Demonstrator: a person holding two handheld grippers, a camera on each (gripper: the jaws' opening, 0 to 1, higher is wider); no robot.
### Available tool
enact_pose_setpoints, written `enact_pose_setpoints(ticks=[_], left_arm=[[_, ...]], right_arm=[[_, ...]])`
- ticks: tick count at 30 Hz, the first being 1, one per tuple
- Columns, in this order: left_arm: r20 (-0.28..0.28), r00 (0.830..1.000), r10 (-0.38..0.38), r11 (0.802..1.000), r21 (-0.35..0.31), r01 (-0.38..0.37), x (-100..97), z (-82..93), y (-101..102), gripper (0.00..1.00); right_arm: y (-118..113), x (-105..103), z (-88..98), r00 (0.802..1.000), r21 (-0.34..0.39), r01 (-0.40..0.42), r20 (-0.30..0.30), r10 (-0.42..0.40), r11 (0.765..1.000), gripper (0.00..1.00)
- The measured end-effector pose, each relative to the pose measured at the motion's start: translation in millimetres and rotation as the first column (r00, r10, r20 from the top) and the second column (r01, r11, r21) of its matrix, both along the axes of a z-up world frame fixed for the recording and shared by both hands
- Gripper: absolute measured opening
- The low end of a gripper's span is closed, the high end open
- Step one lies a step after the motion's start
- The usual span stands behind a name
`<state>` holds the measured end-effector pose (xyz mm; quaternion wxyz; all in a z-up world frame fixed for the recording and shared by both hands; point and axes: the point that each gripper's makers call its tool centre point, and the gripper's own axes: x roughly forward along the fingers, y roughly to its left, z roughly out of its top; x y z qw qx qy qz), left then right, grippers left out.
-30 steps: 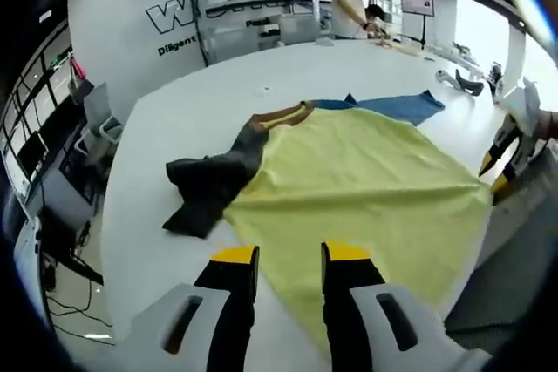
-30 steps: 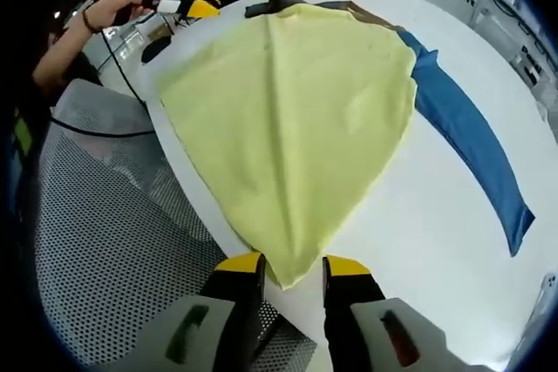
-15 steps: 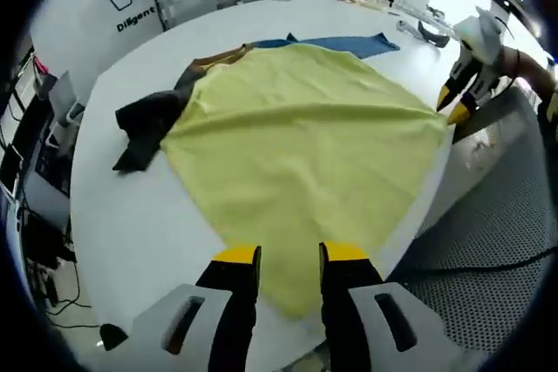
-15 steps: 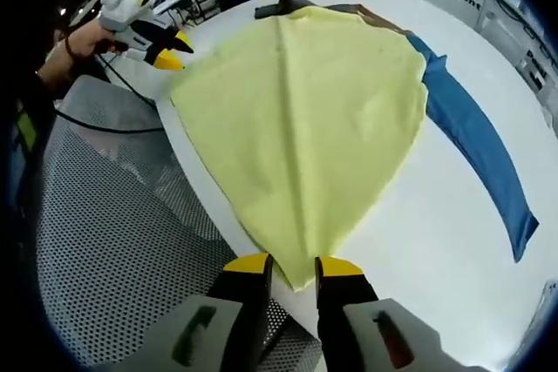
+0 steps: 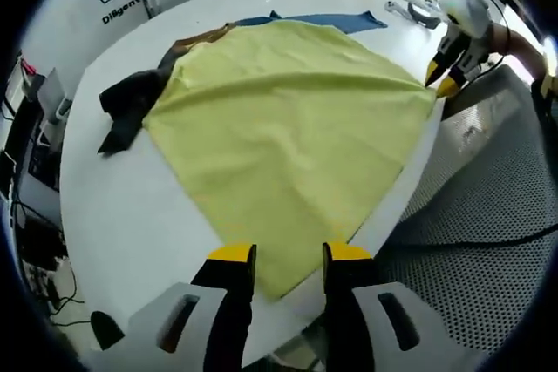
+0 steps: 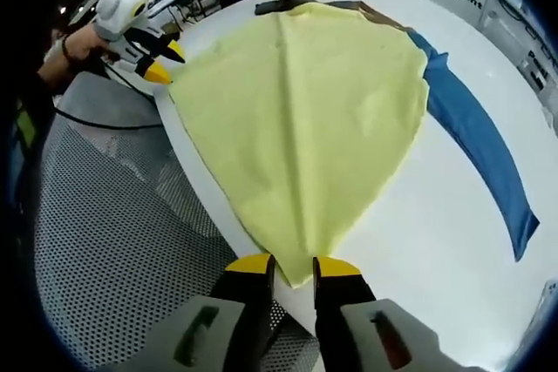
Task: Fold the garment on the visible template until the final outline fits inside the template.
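A yellow garment point(image 5: 279, 119) lies spread flat on the white table point(image 5: 113, 206). One of its corners hangs over the table edge. My left gripper point(image 5: 288, 259) is open there, with the corner lying between its two jaws. At the opposite corner of the garment point(image 6: 305, 119), my right gripper point(image 6: 294, 266) has its jaws narrowed around the cloth tip with a gap still showing. The right gripper point(image 5: 440, 80) appears at the garment's far right corner, held by a hand. The left gripper point(image 6: 157, 63) sits at the cloth's upper left corner.
A dark brown and black garment point(image 5: 131, 106) lies crumpled beside the yellow one, and a blue cloth point(image 6: 475, 141) stretches along its far side. A grey mesh chair point(image 6: 105, 233) stands against the table edge point(image 6: 436, 233). Shelves and a wall stand beyond the table.
The left view has swung from the garment's side to its near corner, which now sits between the jaws. The right gripper's jaws have narrowed around their corner.
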<state>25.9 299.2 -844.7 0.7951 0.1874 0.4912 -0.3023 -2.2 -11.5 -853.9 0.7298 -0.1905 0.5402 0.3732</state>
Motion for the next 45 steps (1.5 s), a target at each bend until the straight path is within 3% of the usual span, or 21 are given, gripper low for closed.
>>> enact_pose_setpoints(ticks=[12,29,33,34,39,43,45], left_arm=[[-0.023,0.999,0.023,1.000,0.002,-0.023,-5.7,-8.4,2.9,0.27],[0.001,0.999,0.045,0.999,-0.010,-0.045,-5.5,-8.8,2.4,0.20],[-0.003,0.997,0.074,0.997,-0.030,-0.074,-4.0,-8.9,2.1,0.12],[-0.022,0.998,0.067,0.997,-0.042,-0.068,-7.3,-9.6,-0.9,0.06],[-0.006,0.997,0.073,0.997,-0.007,-0.073,-8.0,-8.2,3.7,0.05],[-0.008,0.996,0.087,0.996,-0.022,-0.087,-9.4,-4.6,6.9,0.05],[-0.016,0.996,0.092,0.995,-0.031,-0.093,-10.4,-2.2,8.9,0.05]], right_arm=[[-0.1,-1.3,-3.8,1.000,-0.019,-0.024,-0.009,0.023,1.000,0.07],[-1.4,0.7,-6.7,0.999,-0.060,-0.047,-0.007,0.047,0.997,0.01],[-2.7,1.6,-7.5,0.998,-0.078,-0.069,0.002,0.069,0.995,0.00],[-2.5,1.6,-7.4,0.997,-0.081,-0.076,0.003,0.077,0.994,0.00],[-3.0,1.9,-5.7,0.994,-0.099,-0.108,0.010,0.109,0.989,0.00],[-2.8,2.2,-3.1,0.992,-0.102,-0.124,0.014,0.126,0.987,0.00],[-3.1,-0.3,-2.1,0.984,-0.104,-0.173,0.014,0.175,0.980,0.00]])
